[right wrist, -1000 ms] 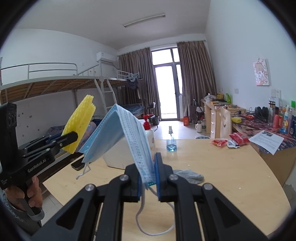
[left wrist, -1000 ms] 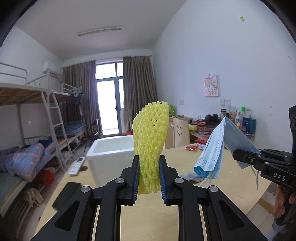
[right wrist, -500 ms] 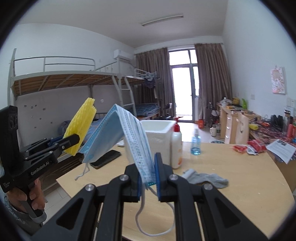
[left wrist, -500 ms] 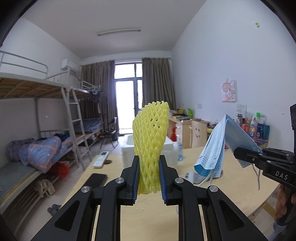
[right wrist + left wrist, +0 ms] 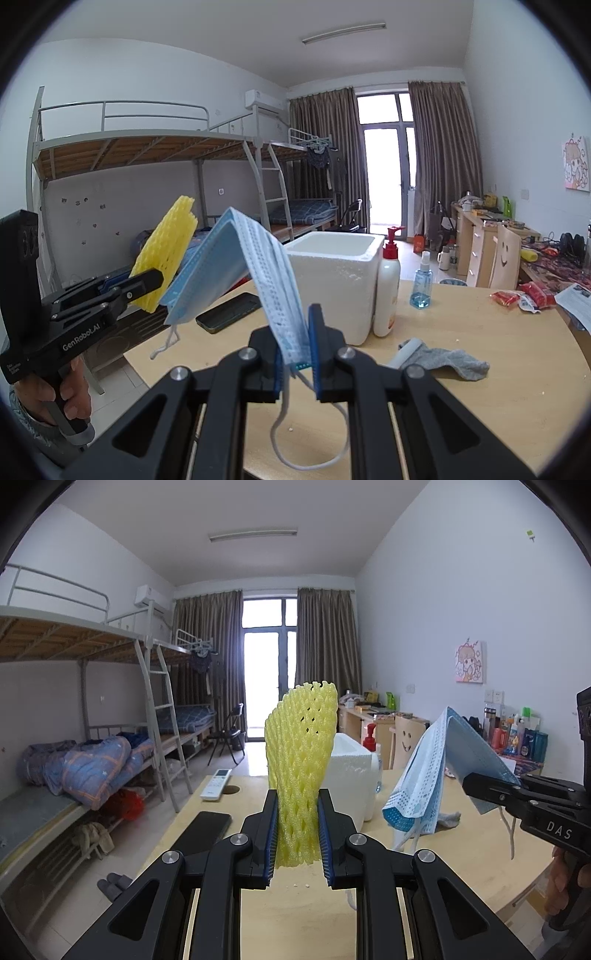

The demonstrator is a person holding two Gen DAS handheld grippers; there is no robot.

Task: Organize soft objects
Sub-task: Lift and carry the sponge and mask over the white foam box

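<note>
My left gripper [image 5: 297, 830] is shut on a yellow foam fruit net [image 5: 301, 753] that stands upright above the wooden table [image 5: 295, 915]. It also shows in the right wrist view [image 5: 162, 254] at the left. My right gripper [image 5: 298, 339] is shut on a folded blue face mask [image 5: 258, 266], its ear loops hanging down. The mask shows in the left wrist view [image 5: 428, 771] at the right. A white foam box [image 5: 334, 280] stands open on the table beyond both grippers. A grey sock [image 5: 443, 360] lies to the box's right.
A red-capped lotion bottle [image 5: 388, 288] stands against the box, a blue spray bottle [image 5: 421, 280] behind it. A black phone [image 5: 229, 312] and a white remote [image 5: 216, 782] lie at the table's left. Bunk beds stand left, cluttered desks right.
Both grippers have swung left and pulled back, still holding the net and mask. The foam box now shows further right and farther off in both views.
</note>
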